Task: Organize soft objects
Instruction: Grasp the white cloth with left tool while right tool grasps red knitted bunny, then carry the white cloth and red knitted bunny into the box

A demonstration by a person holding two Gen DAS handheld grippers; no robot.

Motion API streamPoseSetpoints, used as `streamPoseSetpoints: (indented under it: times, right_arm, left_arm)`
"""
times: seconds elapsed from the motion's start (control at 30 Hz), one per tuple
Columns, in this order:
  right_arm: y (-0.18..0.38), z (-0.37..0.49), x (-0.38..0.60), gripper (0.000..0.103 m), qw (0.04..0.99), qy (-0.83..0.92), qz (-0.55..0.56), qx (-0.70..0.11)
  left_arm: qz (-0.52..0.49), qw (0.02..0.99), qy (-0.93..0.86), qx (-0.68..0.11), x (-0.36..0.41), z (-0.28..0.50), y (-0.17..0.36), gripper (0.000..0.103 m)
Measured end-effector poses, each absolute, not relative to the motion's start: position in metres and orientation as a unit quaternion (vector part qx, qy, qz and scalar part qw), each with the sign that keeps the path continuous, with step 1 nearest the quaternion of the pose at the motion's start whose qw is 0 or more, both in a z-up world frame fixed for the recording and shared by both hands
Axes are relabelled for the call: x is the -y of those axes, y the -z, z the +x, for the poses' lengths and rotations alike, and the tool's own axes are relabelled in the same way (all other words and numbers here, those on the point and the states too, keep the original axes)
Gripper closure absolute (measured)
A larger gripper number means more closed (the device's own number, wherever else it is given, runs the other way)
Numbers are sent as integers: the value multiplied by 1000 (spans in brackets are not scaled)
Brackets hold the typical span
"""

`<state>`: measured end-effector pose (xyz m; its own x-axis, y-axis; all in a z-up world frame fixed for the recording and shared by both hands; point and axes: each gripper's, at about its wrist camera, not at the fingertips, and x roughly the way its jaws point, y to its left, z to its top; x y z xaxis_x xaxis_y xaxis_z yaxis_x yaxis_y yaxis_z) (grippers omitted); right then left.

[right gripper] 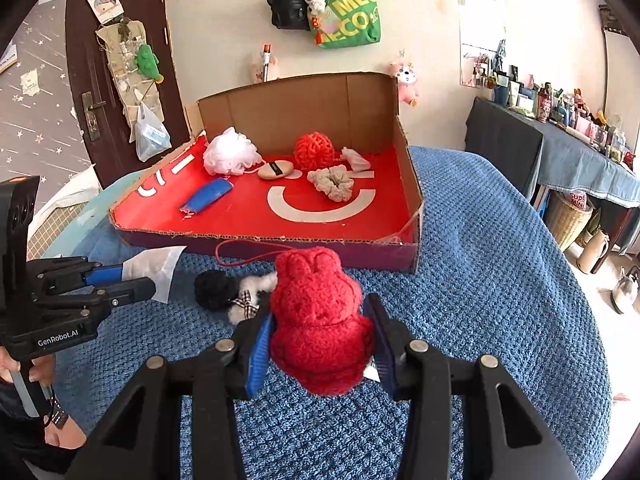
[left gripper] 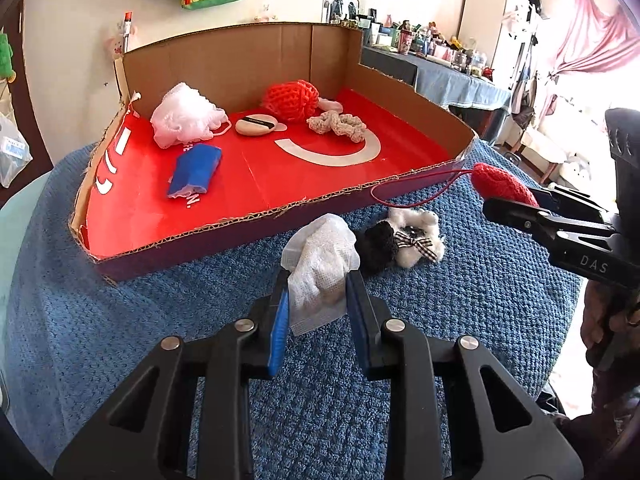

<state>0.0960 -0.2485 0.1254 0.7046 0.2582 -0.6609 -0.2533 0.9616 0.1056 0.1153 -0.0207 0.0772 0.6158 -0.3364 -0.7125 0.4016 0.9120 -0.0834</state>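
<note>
Low front wall of cardboard tray [right gripper: 304,240] bars level entry; right tray floor bare.

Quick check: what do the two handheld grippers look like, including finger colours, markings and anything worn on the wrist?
Both are matte black plastic with triangular cut-out linkages, silver pivot pins and blue ribbed pads. The left gripper body reads "GenRobot.AI" in white; the right gripper shows "DAS" on its side. A dark wristband sits at the left hand's wrist.
</note>
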Motion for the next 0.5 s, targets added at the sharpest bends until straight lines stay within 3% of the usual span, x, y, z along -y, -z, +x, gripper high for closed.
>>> streamPoseSetpoints:
  times: [0.5]
  right_arm:
    - [-158,112,239,57,933,-149,3,-328]
  left_arm:
    - [48,904,205,-372,16,126,-99,78]
